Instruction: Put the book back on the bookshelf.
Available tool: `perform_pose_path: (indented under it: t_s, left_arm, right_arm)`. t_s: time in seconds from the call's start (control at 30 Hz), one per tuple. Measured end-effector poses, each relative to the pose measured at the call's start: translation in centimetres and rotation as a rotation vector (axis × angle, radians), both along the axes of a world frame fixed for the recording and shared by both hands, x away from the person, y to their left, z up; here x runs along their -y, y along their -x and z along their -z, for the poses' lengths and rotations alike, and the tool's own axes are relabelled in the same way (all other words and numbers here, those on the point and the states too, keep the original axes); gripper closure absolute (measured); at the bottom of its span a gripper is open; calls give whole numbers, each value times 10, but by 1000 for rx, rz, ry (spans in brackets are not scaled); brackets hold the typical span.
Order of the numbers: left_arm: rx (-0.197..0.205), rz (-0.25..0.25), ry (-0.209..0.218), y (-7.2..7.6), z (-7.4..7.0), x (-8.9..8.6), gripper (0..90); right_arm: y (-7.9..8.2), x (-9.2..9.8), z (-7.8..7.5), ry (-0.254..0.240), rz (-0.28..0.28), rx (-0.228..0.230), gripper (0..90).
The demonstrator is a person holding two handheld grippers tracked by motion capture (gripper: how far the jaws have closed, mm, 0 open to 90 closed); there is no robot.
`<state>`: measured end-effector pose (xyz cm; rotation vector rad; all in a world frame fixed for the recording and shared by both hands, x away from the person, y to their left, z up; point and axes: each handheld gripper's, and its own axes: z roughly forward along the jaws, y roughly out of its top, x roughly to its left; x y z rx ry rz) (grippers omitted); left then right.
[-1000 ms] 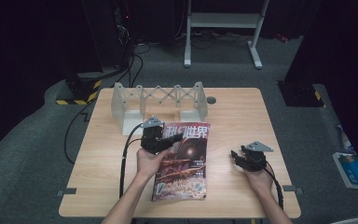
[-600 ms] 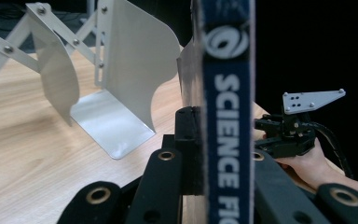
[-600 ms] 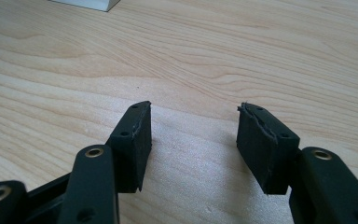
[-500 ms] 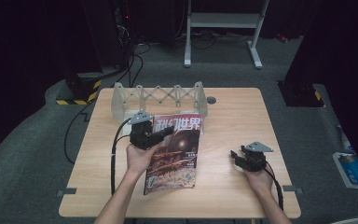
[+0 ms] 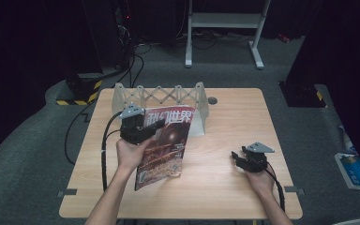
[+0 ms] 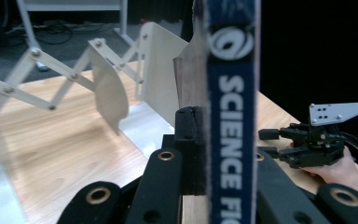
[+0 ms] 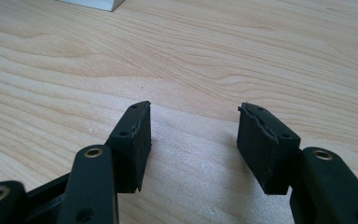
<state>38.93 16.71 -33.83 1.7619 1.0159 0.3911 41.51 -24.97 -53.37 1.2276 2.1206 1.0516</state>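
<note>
High view: left claw [image 5: 143, 127] holds magazine [image 5: 165, 143] upright, clamped on its edge.

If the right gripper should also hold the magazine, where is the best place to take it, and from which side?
Probably the free long edge of the magazine, from the right. It stands tilted, with the left gripper shut on its spine side, so that edge faces the open right gripper.

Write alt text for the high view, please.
The left gripper, shut on a magazine, holds it tilted up off a wooden table before a white folding rack. The right gripper rests open on the table.
</note>
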Motion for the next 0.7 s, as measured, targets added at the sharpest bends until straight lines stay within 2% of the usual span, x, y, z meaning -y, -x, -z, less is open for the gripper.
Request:
perform_pose_path:
  t_s: [0.23, 0.5, 0.7]
  left_arm:
    - [31, -55, -51, 2, -14, -13, 838]
    - [23, -104, -73, -2, -23, -30, 838]
    - [16, -140, -88, -3, -35, -46, 838]
  right_arm:
    - [-1, 0, 0, 1, -4, 4, 443]
    - [0, -1, 0, 0, -5, 4, 443]
    - [0, -1, 0, 0, -4, 3, 442]
